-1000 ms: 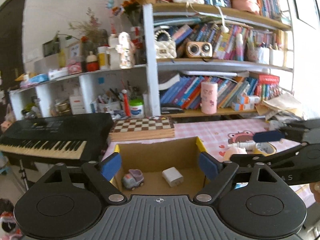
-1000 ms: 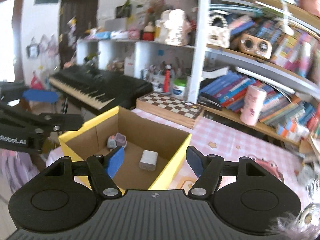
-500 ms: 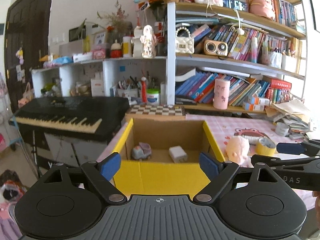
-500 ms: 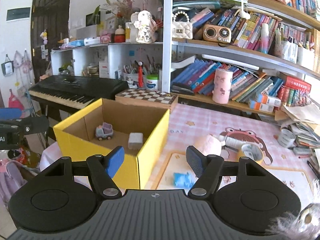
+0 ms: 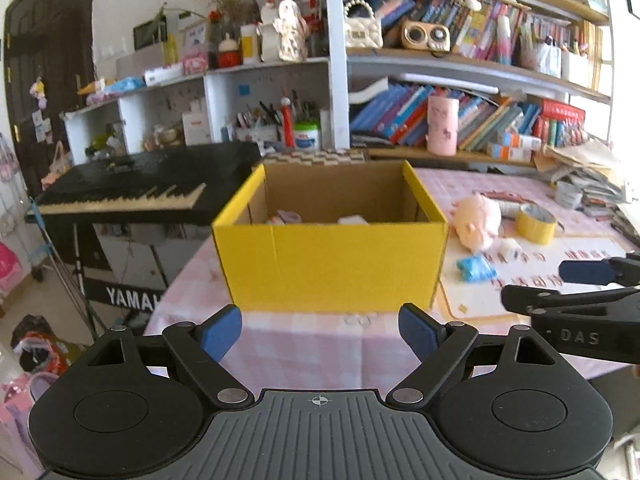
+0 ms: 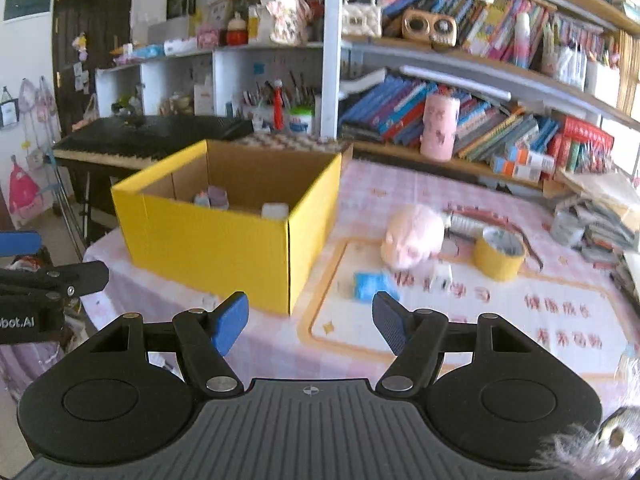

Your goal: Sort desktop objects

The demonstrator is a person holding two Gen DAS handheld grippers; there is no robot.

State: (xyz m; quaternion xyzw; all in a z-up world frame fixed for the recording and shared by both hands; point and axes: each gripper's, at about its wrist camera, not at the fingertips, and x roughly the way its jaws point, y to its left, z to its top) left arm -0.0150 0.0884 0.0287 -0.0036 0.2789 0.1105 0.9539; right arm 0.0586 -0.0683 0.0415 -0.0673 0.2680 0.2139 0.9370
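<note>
On the pink checked table (image 6: 360,184), the yellow box (image 6: 224,240) sits near the edge with small things inside, while the pink doll head (image 6: 414,236), tape roll (image 6: 498,254) and blue packet (image 6: 372,285) lie beside it unsorted, and left gripper (image 5: 320,330) and right gripper (image 6: 310,318) hover short of it, jaws wide and empty, seemingly ready for a pick.

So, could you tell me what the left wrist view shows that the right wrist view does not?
Only the left wrist view shows the YAMAHA lettering on the keyboard stand, and the right gripper entering from its right edge. Only the right wrist view shows the box's right side wall and the left gripper at its left edge. Both show the yellow box with small items inside, the pink doll, the tape roll, the blue packet, and each camera's own fingers open and empty.
</note>
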